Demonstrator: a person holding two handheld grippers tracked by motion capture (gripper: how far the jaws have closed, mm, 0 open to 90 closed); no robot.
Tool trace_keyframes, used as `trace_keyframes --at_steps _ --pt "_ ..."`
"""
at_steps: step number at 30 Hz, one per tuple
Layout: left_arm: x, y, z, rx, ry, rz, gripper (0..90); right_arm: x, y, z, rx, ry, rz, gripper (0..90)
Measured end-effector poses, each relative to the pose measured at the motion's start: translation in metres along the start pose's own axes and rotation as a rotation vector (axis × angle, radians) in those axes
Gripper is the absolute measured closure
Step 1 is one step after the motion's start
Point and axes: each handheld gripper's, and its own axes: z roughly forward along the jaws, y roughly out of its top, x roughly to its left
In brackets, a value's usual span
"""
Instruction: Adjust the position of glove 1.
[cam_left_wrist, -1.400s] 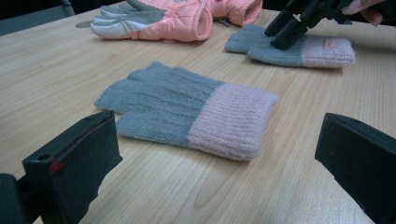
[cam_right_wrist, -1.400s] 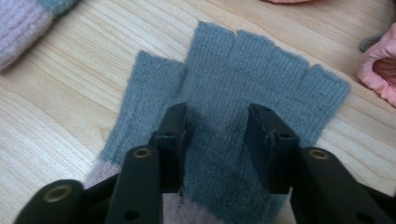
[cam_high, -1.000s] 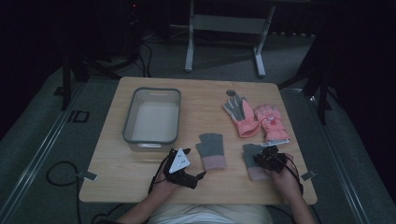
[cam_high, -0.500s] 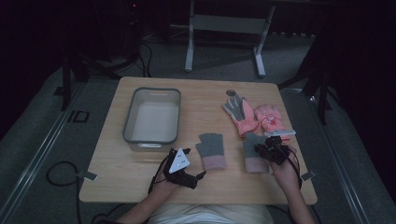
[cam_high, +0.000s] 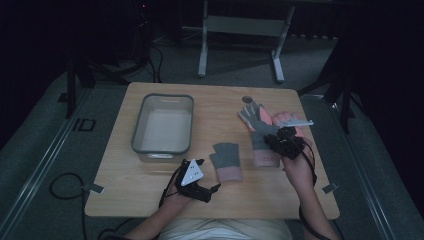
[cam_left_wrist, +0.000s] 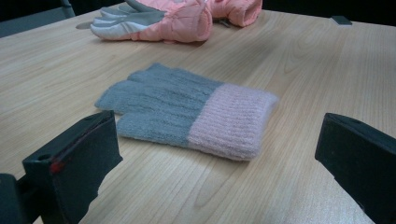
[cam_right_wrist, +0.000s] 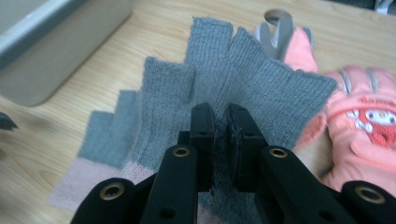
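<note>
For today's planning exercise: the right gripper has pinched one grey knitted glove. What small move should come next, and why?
Probably carry the grey glove toward the grey bin. The right gripper is shut on its knit, bunching the fabric above the table, while the left gripper sits open before the matching glove, free to take it afterwards.

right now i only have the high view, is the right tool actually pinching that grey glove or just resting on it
observer: pinching it. In the right gripper view the right tool has its jaws shut on a fold of the grey glove.
operator: and the left tool, is it on the other one
observer: no. In the left gripper view the left tool stands wide open, and the second grey glove lies flat on the table ahead of it, untouched.
operator: what's next to the held one
observer: a pink glove with a cartoon print, close beside it; I cannot tell whether they touch.
</note>
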Motion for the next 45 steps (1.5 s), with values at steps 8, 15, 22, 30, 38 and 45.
trace_keyframes --at_steps 8,15,22,30,38,45 --pt "0.000 0.000 0.000 0.001 0.000 0.004 0.0 0.028 0.020 0.004 -0.018 0.041 -0.034 81.9" --pt "-0.001 0.000 0.000 0.002 0.001 0.009 0.0 0.049 0.026 0.013 -0.014 0.075 -0.044 81.9" --pt "-0.001 0.000 0.000 0.001 0.000 0.007 0.0 0.065 0.024 0.025 0.003 0.082 -0.040 81.8" --pt "-0.001 0.000 0.000 0.003 -0.003 0.012 0.0 0.075 0.010 0.049 0.070 0.095 -0.039 81.8" --pt "-0.001 0.000 0.000 0.001 -0.004 0.013 0.0 0.086 -0.008 0.076 0.141 0.107 -0.048 81.6" --pt "-0.001 0.000 0.000 0.002 -0.005 0.013 0.0 0.087 -0.011 0.089 0.175 0.109 -0.056 81.4"
